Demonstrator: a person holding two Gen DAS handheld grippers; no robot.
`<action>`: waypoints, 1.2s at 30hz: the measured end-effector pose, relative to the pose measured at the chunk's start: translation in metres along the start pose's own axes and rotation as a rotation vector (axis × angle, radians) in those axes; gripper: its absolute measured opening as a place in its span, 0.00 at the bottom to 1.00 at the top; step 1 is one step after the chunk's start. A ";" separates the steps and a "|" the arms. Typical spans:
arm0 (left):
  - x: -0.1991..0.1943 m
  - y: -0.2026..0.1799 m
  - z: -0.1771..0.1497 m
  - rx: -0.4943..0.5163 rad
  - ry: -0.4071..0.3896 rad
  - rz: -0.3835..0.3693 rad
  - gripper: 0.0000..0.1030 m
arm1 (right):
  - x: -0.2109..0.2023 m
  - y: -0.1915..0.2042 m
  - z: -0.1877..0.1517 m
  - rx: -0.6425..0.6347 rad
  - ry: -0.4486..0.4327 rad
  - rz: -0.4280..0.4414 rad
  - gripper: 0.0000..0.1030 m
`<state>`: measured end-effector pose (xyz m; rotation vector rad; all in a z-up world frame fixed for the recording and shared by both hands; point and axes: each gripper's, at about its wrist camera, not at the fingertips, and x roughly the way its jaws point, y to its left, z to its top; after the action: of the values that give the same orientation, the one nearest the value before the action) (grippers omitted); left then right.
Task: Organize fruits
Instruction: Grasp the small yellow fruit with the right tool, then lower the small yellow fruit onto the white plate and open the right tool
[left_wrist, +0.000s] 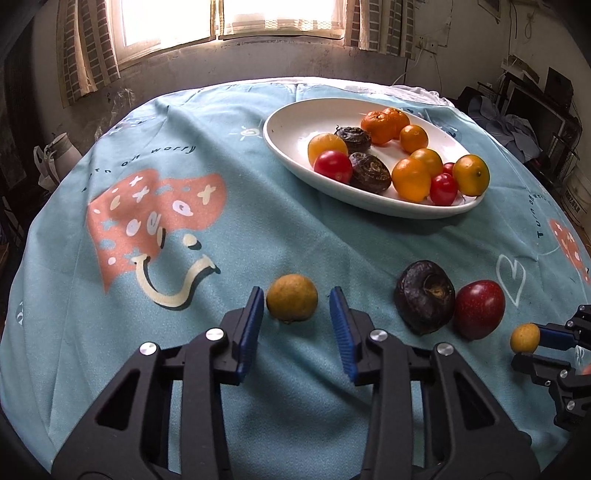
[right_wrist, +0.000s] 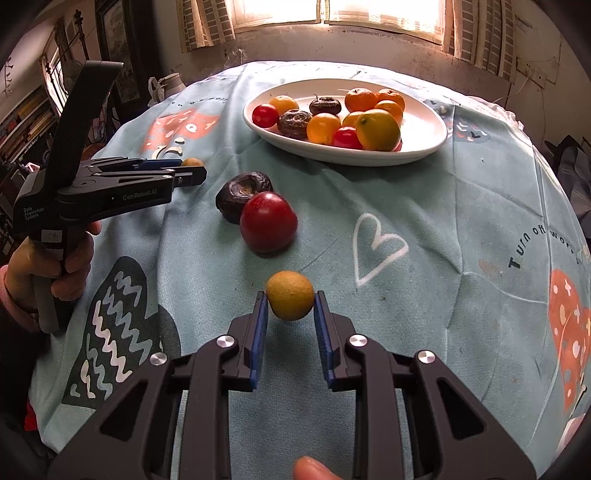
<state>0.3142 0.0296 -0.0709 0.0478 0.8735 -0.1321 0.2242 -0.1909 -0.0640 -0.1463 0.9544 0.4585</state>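
Well past halfway, judging by the spread. Already gathered on the white oval plate (left_wrist: 288, 122), far ahead of both claws and up toward the window: about a dozen pieces, among them orange citrus, small red tomatoes and two dark water chestnuts. Left off the plate, on the blue printed cloth (left_wrist: 221, 147) over the counter: four pieces, two of them now being dealt with. Left claw (left_wrist: 296, 295) spread either side of a tan fruit (left_wrist: 291, 297), with the near-side pad about touching it and a visible gap at the other pad, so framed but not yet pinched; fruit resting on the cloth right at the fingertips. Right claw (right_wrist: 290, 295) pressed together on a small yellow fruit (right_wrist: 290, 295), pinched at the very tips and, going by the shadow beneath, apparently raised just clear of the cloth. Untouched between the two claws: a dark chestnut (left_wrist: 424, 297) and a red fruit (left_wrist: 479, 309), touching each other, ahead and to the left of the right claw, off to the right of the left one. Remaining, then: closing on the tan fruit, carrying both pieces forward to the plate, then coming back for the chestnut and the red fruit. Room enough on the plate's bare near-left part for all four, probably.
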 end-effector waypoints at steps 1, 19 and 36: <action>0.001 0.000 0.000 -0.001 0.004 0.002 0.37 | 0.000 -0.001 0.000 0.001 -0.001 0.000 0.25; -0.025 -0.004 -0.004 -0.029 -0.047 -0.059 0.28 | -0.008 0.000 0.003 -0.008 -0.081 0.055 0.25; -0.017 -0.034 0.084 0.015 -0.145 -0.152 0.28 | -0.005 -0.062 0.096 0.147 -0.358 -0.055 0.25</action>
<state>0.3627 -0.0108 -0.0031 -0.0135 0.7312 -0.2808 0.3212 -0.2173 -0.0093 0.0429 0.6273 0.3472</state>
